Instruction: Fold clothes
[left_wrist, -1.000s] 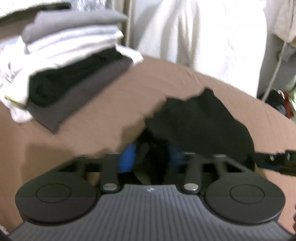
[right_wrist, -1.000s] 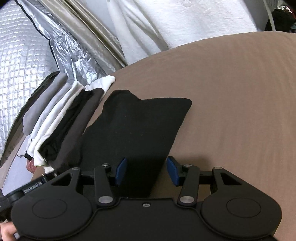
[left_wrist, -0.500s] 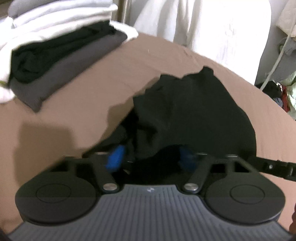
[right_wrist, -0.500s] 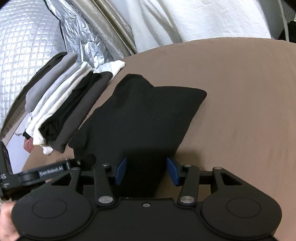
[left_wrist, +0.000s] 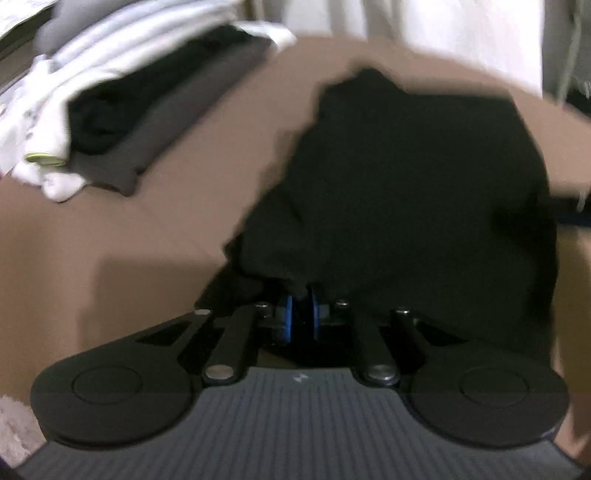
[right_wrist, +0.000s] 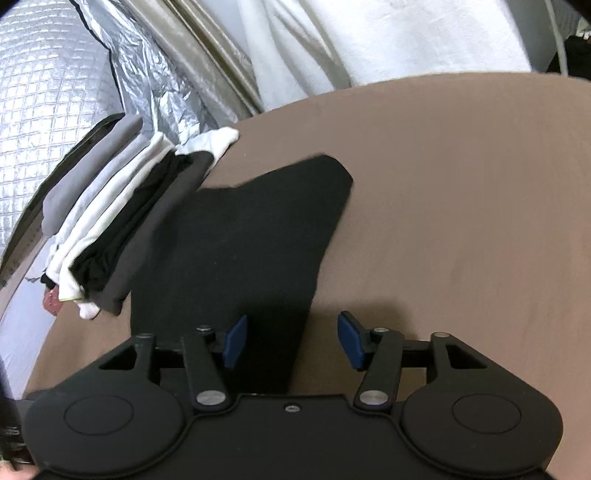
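A black garment (left_wrist: 406, 177) lies folded on the brown surface (left_wrist: 110, 229). My left gripper (left_wrist: 300, 317) is shut on the garment's near edge, its blue pads pressed together with black cloth between them. The view is blurred. In the right wrist view the same black garment (right_wrist: 251, 236) lies flat ahead, next to the stack. My right gripper (right_wrist: 291, 341) is open and empty, hovering over the garment's near right edge.
A stack of folded clothes (right_wrist: 110, 221), grey, white, black and dark grey, sits at the left; it also shows in the left wrist view (left_wrist: 122, 96). Silver quilted foil (right_wrist: 55, 74) and white cloth (right_wrist: 369, 37) stand behind the brown surface (right_wrist: 461, 184).
My left gripper has closed on the garment's edge; it was open a second ago. The garment has shifted toward the stack. My right gripper stays open.
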